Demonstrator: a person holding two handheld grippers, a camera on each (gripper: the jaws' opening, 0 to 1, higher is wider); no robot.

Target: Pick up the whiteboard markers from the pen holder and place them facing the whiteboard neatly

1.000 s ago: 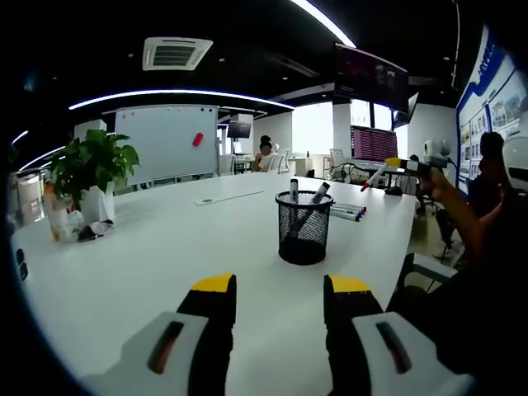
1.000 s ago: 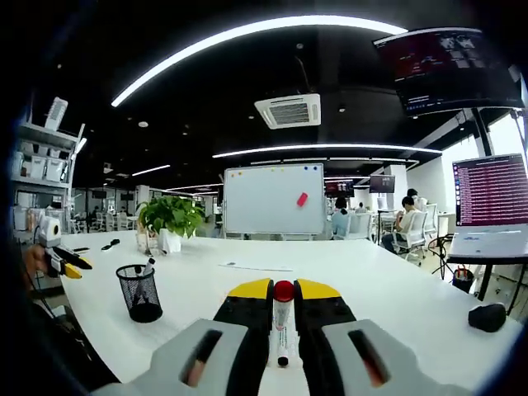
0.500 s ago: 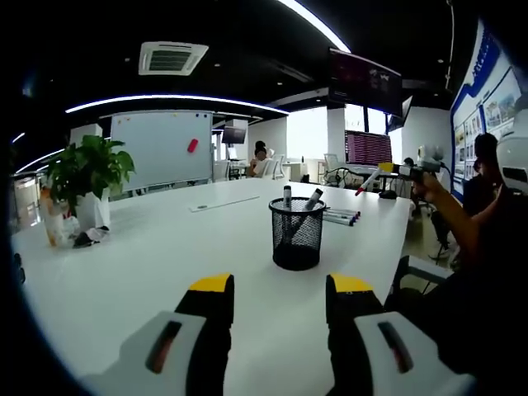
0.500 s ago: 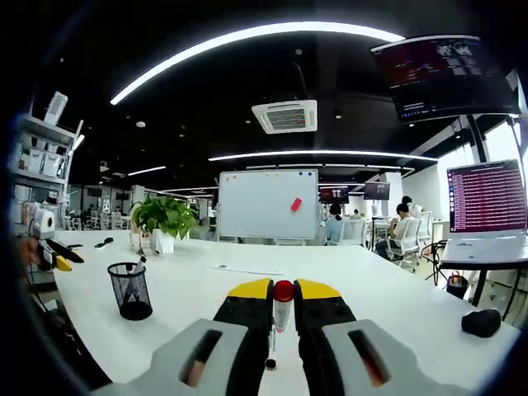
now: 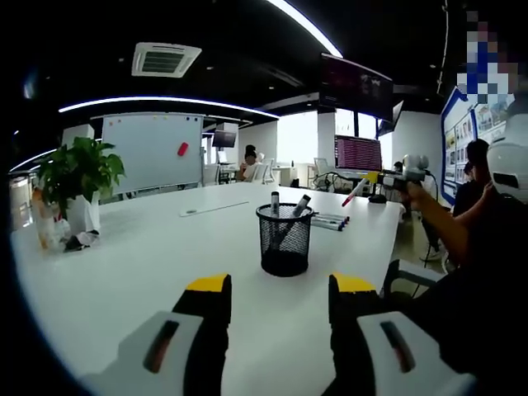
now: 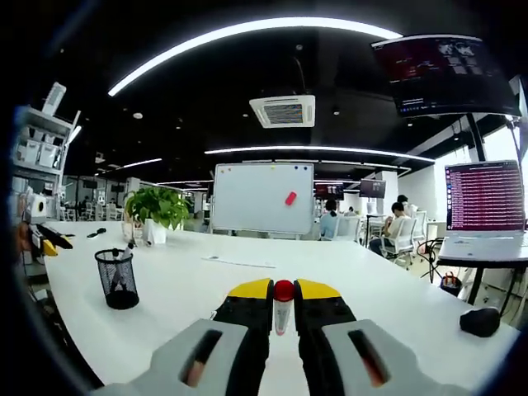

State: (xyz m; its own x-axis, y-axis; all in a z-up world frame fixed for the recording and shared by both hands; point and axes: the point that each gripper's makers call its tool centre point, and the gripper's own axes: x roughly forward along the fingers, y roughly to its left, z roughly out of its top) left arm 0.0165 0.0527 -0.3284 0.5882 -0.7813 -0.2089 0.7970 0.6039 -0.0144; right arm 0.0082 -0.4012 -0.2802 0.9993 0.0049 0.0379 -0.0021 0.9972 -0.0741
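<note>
Right gripper (image 6: 283, 290): jaws shut tight on red-capped marker (image 6: 283, 304), cap up, held above white bench (image 6: 355, 276)

Left gripper (image 5: 279, 287): jaws wide apart, holding nothing, low over bench, aimed at black mesh pen holder (image 5: 285, 239)

Two markers (image 5: 287, 203) poke out of holder top. Row of markers (image 5: 329, 221) already lies on bench just behind holder

Whiteboard (image 6: 263, 197) far across room

Step now, my guess: lay red marker down. Do it well: lower slow, line up beside row, point it at whiteboard, open jaws only once it rests flat so it won't roll

Both views look low across the table (image 5: 124, 272) toward the whiteboard (image 6: 262, 198).
</note>
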